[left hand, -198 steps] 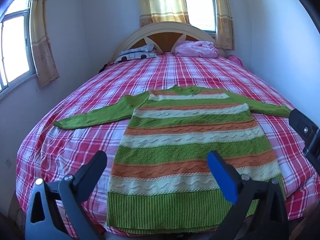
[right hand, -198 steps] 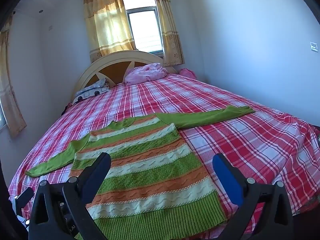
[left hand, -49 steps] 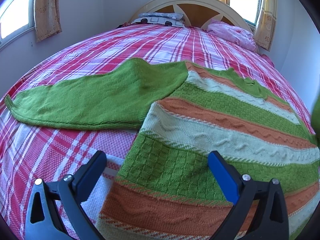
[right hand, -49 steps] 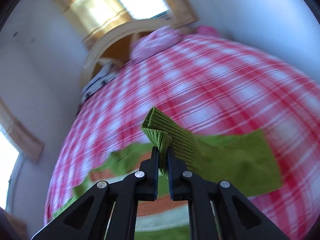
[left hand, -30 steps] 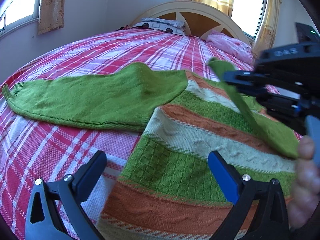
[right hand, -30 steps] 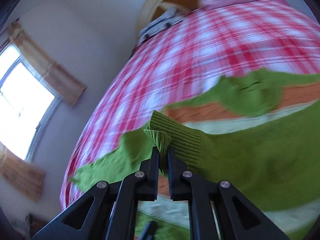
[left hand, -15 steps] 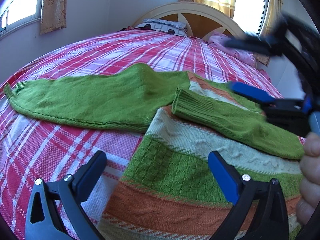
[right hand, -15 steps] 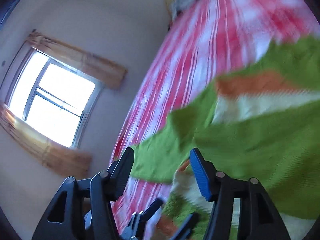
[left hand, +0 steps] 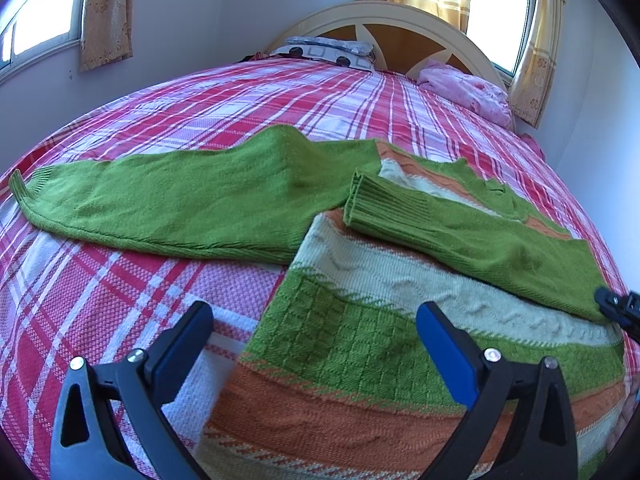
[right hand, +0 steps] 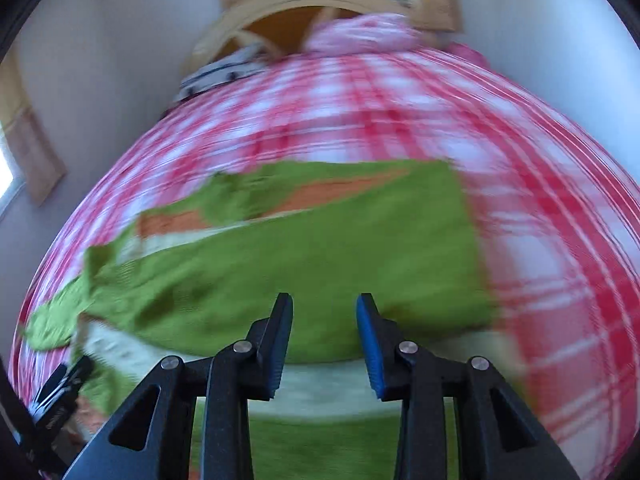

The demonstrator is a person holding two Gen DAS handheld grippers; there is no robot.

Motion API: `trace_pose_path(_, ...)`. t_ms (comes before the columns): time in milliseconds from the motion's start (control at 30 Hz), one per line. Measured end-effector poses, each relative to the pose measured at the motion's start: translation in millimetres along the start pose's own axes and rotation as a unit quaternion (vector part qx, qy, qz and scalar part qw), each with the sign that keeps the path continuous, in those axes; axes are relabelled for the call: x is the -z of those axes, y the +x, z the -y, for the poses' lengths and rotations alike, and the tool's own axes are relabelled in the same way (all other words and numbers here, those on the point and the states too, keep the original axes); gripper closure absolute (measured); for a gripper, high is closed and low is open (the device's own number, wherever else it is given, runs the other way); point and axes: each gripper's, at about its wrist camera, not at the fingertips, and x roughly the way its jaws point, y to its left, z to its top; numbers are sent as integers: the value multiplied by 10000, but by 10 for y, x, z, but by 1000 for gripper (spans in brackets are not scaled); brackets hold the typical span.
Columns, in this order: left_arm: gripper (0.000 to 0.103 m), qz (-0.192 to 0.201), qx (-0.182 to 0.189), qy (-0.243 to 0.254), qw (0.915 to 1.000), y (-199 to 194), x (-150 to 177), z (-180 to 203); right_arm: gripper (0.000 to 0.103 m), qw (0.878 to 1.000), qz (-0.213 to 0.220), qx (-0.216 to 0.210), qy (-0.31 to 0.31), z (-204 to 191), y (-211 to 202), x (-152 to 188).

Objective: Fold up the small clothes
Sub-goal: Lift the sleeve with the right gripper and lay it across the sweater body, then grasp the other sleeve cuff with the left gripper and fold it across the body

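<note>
A green, orange and cream striped sweater (left hand: 360, 344) lies flat on the bed. Its left sleeve (left hand: 168, 204) stretches out to the left over the bedspread. Its right sleeve (left hand: 460, 236) lies folded across the chest, cuff pointing left. My left gripper (left hand: 312, 340) is open and empty, low over the sweater's left side. My right gripper (right hand: 324, 320) is open and empty, just above the folded sleeve (right hand: 320, 248); this view is blurred. A tip of the right gripper shows at the left wrist view's right edge (left hand: 616, 306).
The bed has a red and white plaid bedspread (left hand: 80, 312). A patterned pillow (left hand: 332, 50) and a pink bundle (left hand: 464, 88) lie by the headboard (left hand: 400, 28). Walls and curtained windows surround the bed.
My right gripper carried the right sleeve's cuff across the chest, opened and let it go, then drew back to the right. The left gripper stayed nearly still.
</note>
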Motion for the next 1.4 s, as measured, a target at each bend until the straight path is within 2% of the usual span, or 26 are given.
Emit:
trace_pose_path(67, 0, -21, -59, 44, 10000, 10, 7, 9, 69, 9999, -102, -20, -48, 164, 48, 44)
trace_pose_path(133, 0, -53, -107, 82, 9999, 23, 15, 17, 69, 9998, 72, -74, -192, 182, 36, 116)
trace_pose_path(267, 0, -140, -211, 177, 9995, 44, 14, 35, 68, 9993, 131, 158, -315, 116, 72, 140)
trace_pose_path(433, 0, -357, -97, 160, 9992, 5, -26, -42, 68, 9995, 223, 69, -223, 125, 39, 152)
trace_pose_path(500, 0, -440, -278, 77, 9986, -72, -94, -205, 68, 9996, 259, -46, -107, 161, 32, 161)
trace_pose_path(600, 0, -154, -487, -288, 9983, -259, -233, -606, 68, 9994, 273, -189, 9, 201, 31, 167)
trace_pose_path(667, 0, 190, -815, -650, 9944, -409, -382, -1022, 68, 9993, 276, -230, 38, 205, 29, 177)
trace_pose_path(800, 0, 690, -1555, -1190, 9782, -513, -612, -1712, 68, 9995, 266, -189, -3, 187, 36, 175)
trace_pose_path(867, 0, 657, -1861, -1399, 9703, -450, -724, -2031, 68, 9995, 265, -164, -24, 176, 38, 176)
trace_pose_path(967, 6, 438, -2060, -1723, 9623, -270, -842, -2317, 68, 9995, 263, -158, -30, 175, 42, 176)
trace_pose_path(1033, 20, 171, -2030, -1942, 9596, -91, -912, -2502, 68, 9995, 263, -157, -31, 175, 43, 175)
trace_pose_path(1167, 33, -196, -2023, -2405, 9491, 207, -939, -2710, 68, 9996, 260, -135, -54, 167, 44, 181)
trace_pose_path(1300, 39, -276, -2162, -2399, 9460, 310, -906, -2708, 67, 9996, 248, -119, -74, 162, 48, 178)
trace_pose_path(1400, 39, -181, -2330, -2173, 9477, 319, -901, -2658, 67, 9996, 242, -108, -86, 161, 55, 173)
